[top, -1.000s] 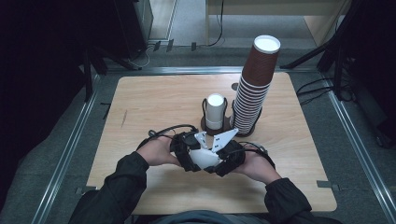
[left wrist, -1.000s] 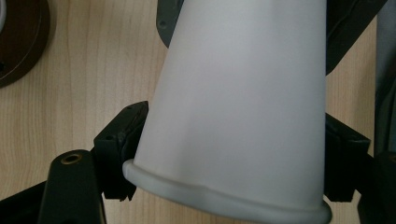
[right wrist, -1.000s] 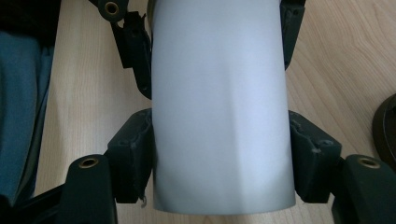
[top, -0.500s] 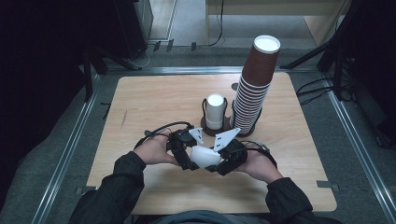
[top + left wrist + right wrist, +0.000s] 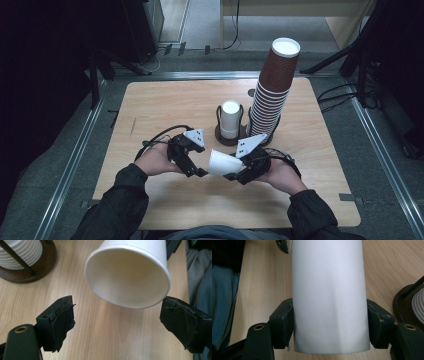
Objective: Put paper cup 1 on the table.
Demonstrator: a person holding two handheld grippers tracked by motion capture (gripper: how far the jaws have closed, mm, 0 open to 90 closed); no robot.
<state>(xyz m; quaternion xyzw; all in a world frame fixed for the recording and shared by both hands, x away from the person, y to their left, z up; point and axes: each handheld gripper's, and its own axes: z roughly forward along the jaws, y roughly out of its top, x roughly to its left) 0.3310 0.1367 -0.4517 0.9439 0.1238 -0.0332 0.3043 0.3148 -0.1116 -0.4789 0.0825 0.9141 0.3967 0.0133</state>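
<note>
White paper cup (image 5: 329, 295) base cut off, clamped by right hand-held gripper (image 5: 329, 325)

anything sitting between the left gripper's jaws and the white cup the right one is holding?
Nothing visible. The white cup lies sideways in the right gripper, rim facing the left gripper. The left's jaws, which have just been opening, stand open on either side below the rim, with only bare table between.

1. The paper cup (image 5: 223, 162) at the table's six o'clock is plain white, inside and out.
2. The tall cup stack (image 5: 274, 92) at two o'clock is brown, with white rims as stripes.
3. The holder (image 5: 230, 137) is dark brown; its ribbed cups (image 5: 230, 119) are white.
4. The table (image 5: 165, 110) is pale wood grain.
5. Both grippers' pads (image 5: 63, 321) are black.
</note>
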